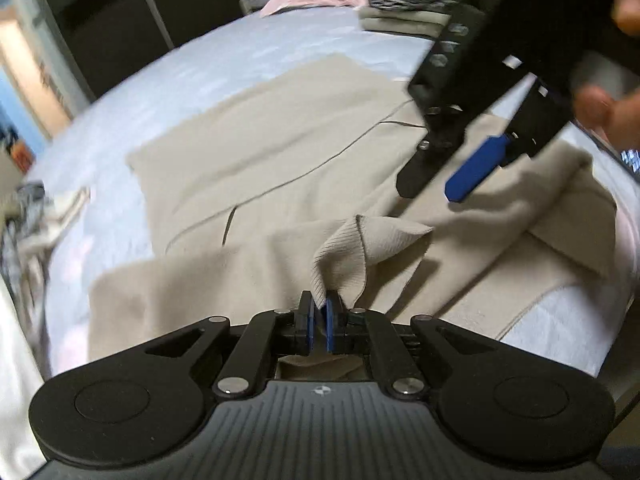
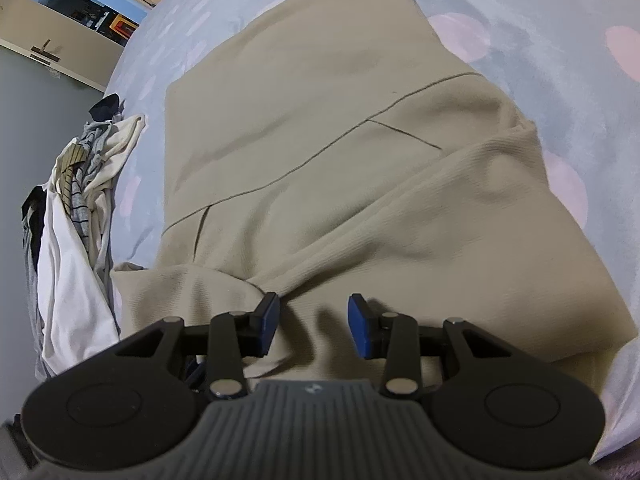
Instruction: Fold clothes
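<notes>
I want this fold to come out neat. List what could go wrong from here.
1. The left gripper pinches only a narrow bit of the ribbed cuff; a hard pull may slip it free.
2. The right gripper hangs open over the beige garment, holding nothing, so dragging the sleeve could shift or bunch the body.
3. The two grippers sit close together in the left wrist view; they might collide.
</notes>
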Tool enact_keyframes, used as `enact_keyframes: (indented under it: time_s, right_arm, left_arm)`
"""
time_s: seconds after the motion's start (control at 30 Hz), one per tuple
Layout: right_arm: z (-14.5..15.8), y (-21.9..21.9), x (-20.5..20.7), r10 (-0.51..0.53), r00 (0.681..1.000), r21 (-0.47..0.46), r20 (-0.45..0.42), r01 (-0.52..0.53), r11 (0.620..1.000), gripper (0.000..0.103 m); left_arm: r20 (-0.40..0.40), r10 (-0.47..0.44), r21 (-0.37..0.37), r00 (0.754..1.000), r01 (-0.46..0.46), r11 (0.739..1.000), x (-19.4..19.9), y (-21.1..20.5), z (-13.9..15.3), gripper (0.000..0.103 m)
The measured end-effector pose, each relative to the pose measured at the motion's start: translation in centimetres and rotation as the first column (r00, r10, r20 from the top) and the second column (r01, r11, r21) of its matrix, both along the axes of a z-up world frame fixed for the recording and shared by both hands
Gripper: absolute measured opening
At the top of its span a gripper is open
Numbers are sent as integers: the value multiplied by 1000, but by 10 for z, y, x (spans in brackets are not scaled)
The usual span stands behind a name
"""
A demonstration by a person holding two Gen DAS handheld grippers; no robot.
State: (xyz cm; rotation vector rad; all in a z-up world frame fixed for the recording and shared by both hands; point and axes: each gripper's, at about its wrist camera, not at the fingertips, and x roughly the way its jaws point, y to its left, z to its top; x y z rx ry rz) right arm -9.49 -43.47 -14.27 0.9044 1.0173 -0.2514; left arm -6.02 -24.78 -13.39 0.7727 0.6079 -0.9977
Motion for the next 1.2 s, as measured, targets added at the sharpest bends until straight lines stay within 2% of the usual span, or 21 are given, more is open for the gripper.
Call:
enact_keyframes:
  time_s: [0.2, 0.27, 0.4, 0.43, 0.5, 0.53, 0.57, 0.7, 0.77, 0.87, 1.03, 1.2]
  right_arm:
    - [-4, 5, 2, 1, 1000, 103, 6, -2, 995, 41]
    - [-3, 7, 2, 1, 1000, 122, 10, -2, 992, 41]
    - [-7, 12, 2, 14, 1000, 152, -7, -13, 988, 40]
    - [-9, 13, 1, 19, 1000, 155, -15, -16, 988, 38]
    - [-12, 16, 0, 27, 999, 161, -28, -22, 987, 20]
    - [-13, 17, -1, 28, 999, 165, -21, -24, 986, 18]
    - [-12, 18, -2, 29, 999, 167, -13, -27, 986, 11]
    - [9, 21, -1, 52, 997, 111, 64, -59, 992, 6]
    - [26, 21, -1, 74, 990, 66, 116, -82, 994, 5]
    - [54, 18, 0, 100, 972, 41, 210, -111, 993, 5]
    - [94, 9, 2, 91, 930, 50, 356, -116, 992, 5]
    - [116, 4, 5, 73, 899, 81, 432, -119, 990, 5]
  left_arm:
    - [-98, 64, -21, 993, -66, 998, 18, 6, 3, 4]
    - [-102, 62, -27, 993, -65, 998, 24, 23, 9, 4]
    - [-117, 49, -50, 992, -55, 997, 26, 23, 13, 4]
    - [-119, 42, -56, 992, -49, 997, 25, 23, 13, 4]
    - [-119, 24, -68, 993, -32, 997, 24, 24, 15, 4]
    - [-109, 7, -72, 994, -15, 997, 20, 25, 17, 4]
    - [-91, -7, -74, 996, 0, 997, 17, 25, 18, 4]
    - [-5, -63, -87, 998, 63, 994, 1, 29, 28, 4]
    - [37, -93, -101, 995, 96, 990, -4, 34, 37, 14]
    - [31, -104, -116, 994, 107, 987, -1, 44, 47, 32]
    - [-14, -56, -70, 998, 55, 996, 10, 60, 39, 32]
    - [-1, 47, -23, 999, -47, 999, 18, 74, 20, 30]
